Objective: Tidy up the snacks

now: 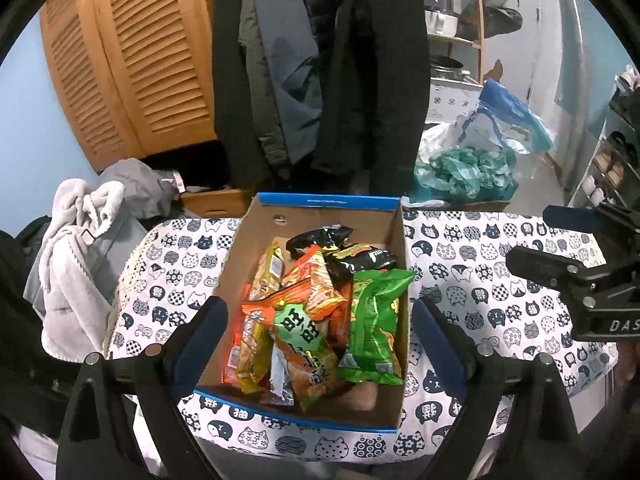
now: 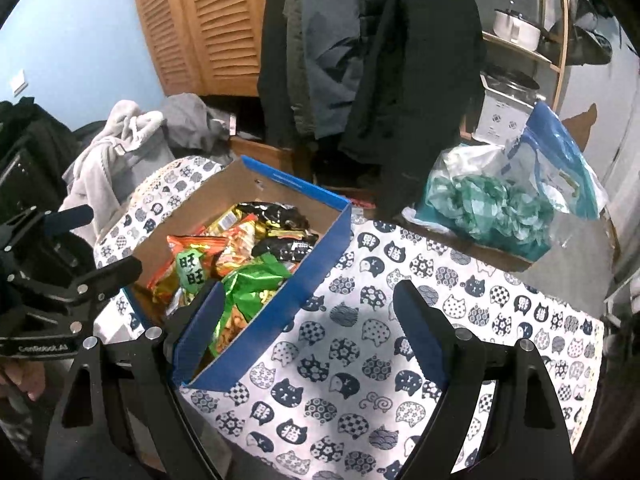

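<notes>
Left wrist cam is looking down into the cardboard box [image 1: 320, 216] from close above, facing the hanging coats [image 1: 320, 60] up top. Right wrist cam is sitting further right, aiming over the cat-print tablecloth [image 2: 360, 360], box [image 2: 280, 320] at center left. Both are sharing box, cloth and coats [image 2: 380, 60].

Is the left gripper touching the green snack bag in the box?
Apart. The left wrist view shows the left gripper open, its fingers astride the box, with the green snack bag lying untouched inside.
</notes>
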`<state>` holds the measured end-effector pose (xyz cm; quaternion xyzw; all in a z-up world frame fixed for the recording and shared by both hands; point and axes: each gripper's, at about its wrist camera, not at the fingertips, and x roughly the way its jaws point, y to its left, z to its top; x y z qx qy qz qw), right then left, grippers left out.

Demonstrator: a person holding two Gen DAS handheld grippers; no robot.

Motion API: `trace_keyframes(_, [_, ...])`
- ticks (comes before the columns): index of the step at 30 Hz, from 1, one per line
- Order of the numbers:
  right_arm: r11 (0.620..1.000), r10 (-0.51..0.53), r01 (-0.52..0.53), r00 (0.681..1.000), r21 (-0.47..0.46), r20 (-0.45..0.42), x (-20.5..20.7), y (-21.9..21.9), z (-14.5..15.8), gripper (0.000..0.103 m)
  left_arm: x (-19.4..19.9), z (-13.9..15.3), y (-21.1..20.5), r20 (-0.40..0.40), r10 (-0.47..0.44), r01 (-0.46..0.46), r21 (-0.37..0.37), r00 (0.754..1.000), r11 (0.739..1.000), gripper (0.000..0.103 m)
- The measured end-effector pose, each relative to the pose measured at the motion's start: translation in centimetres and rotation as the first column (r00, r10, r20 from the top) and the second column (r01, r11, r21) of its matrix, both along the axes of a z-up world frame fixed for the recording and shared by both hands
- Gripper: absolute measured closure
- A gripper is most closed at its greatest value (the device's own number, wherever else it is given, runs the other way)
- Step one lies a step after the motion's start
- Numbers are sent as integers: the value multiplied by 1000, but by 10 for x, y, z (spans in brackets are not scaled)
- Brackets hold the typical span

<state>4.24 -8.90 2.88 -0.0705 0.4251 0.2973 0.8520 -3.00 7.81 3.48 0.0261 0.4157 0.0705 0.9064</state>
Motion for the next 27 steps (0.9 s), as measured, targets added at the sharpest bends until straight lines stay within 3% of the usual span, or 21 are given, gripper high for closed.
trace_keyframes(27, [1000, -1, 1, 1000, 8, -4, 2, 5, 1, 18, -1, -7, -8, -24, -12, 12, 12, 1000, 1000, 9])
